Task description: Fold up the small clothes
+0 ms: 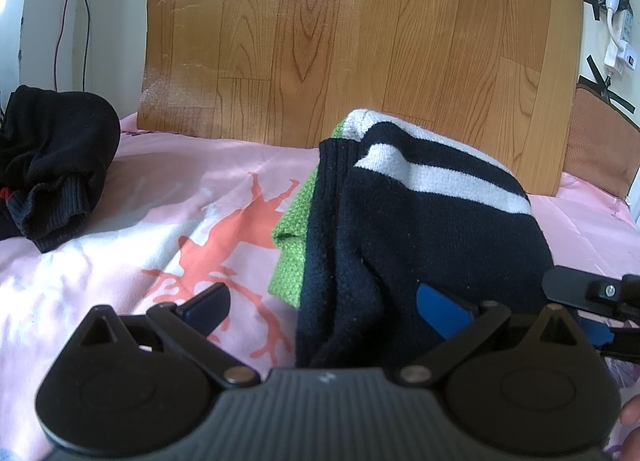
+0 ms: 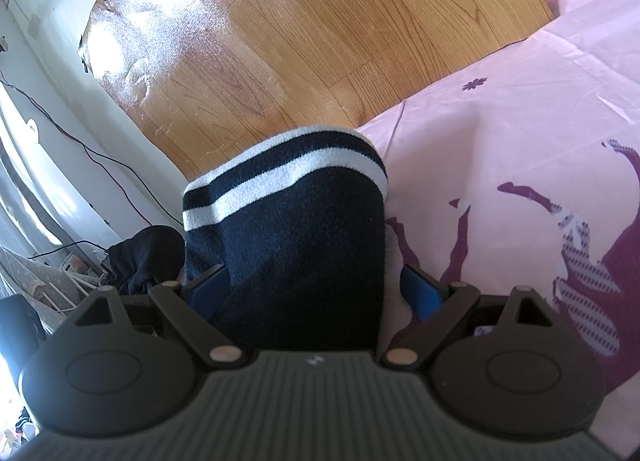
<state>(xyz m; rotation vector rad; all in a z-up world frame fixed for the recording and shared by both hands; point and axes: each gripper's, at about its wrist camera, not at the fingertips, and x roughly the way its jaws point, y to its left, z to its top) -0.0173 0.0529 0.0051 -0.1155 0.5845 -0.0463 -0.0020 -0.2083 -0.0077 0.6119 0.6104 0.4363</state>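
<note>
Right up close in the right wrist view, the right gripper has its two blue pads spread wide, one on each side of the dark blue knit with white stripes. The pads look like they sit beside the cloth, not pinching it, so this gripper is open around it. The knit runs straight away from the tongs, with its long way pointing ahead to the striped end by the wooden board. In the left wrist view, the left gripper is wide open too. One blue pad sits over the pink sheet and the other pad is against the dark knit. Most of the cloth lies to the right of this gripper, so it is off to one side, not in the middle. A green knit peeks out from under the dark one on its left side. A black bundle sits far off to the left on the bed, well apart. I think the right gripper is the better placed one, since the cloth runs right between its pads. If it closes now, it should catch the near end. The left gripper may need to slide right first.
</note>
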